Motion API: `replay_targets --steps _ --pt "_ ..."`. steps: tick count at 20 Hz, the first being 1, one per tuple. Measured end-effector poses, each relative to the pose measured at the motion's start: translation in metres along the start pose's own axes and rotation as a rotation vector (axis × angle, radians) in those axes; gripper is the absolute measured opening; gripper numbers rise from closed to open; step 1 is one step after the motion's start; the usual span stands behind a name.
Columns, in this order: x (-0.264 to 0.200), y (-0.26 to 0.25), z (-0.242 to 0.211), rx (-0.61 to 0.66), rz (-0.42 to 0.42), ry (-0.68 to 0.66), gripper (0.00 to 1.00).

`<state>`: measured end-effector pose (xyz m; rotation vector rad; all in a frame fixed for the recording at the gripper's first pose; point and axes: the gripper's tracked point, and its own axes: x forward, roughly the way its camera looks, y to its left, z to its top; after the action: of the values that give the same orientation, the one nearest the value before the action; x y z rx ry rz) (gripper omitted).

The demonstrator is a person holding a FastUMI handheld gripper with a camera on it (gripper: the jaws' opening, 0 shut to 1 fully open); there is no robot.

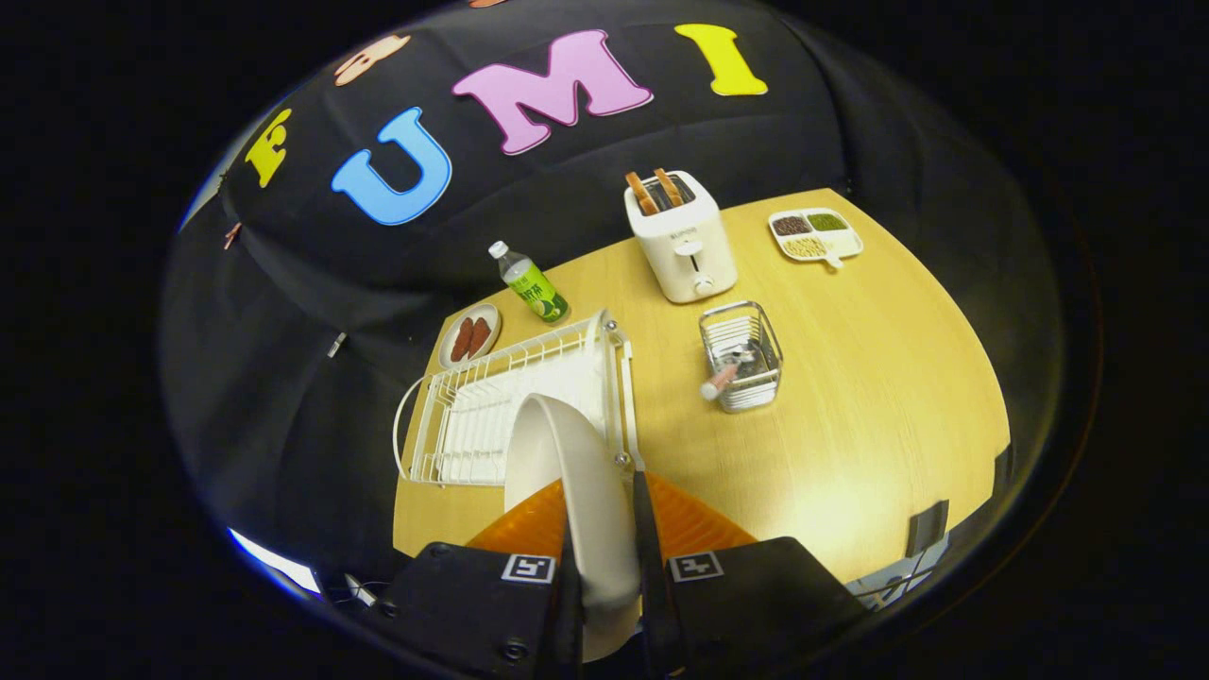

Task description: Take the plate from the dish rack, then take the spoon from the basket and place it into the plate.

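Between the two fingers, the plate (576, 472) stands on edge, its rim caught in the narrow gap and its body rising up and ahead over the near corner of the dish rack (444, 416). The risk, as I judge it, is a thin-edge hold — a smooth plate pinched only at its rim could pivot or slide out if the hand swings or tips it quickly, and it seems to hang right beside the rack's corner post, so a careless sideways move might knock it against the wire. Setting it down hard on the wooden table (850, 397) could chip it or let it skid.

The gripper (606, 576) is closed down to roughly the plate's thickness, both fingers pressing the rim from either side; nothing else touches them. Whether the plate is fully clear of the rack's wires I cannot tell from this angle.

Beyond the fingers and off to one side, well apart from the rack, sits the wire basket (741, 357) with the spoon (725, 375) leaning in it, handle poking out over the near rim — that step looks not yet begun. A toaster (682, 241) stands farther back.
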<state>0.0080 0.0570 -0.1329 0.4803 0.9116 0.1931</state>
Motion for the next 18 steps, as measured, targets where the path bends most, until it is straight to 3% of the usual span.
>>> replay_targets --steps 7,12,18 --pt "-0.016 -0.060 -0.033 0.025 -0.018 0.042 0.29" --pt "0.018 -0.107 -0.054 0.024 -0.016 0.132 0.29" --pt "0.068 -0.134 -0.052 0.018 0.044 0.203 0.29"
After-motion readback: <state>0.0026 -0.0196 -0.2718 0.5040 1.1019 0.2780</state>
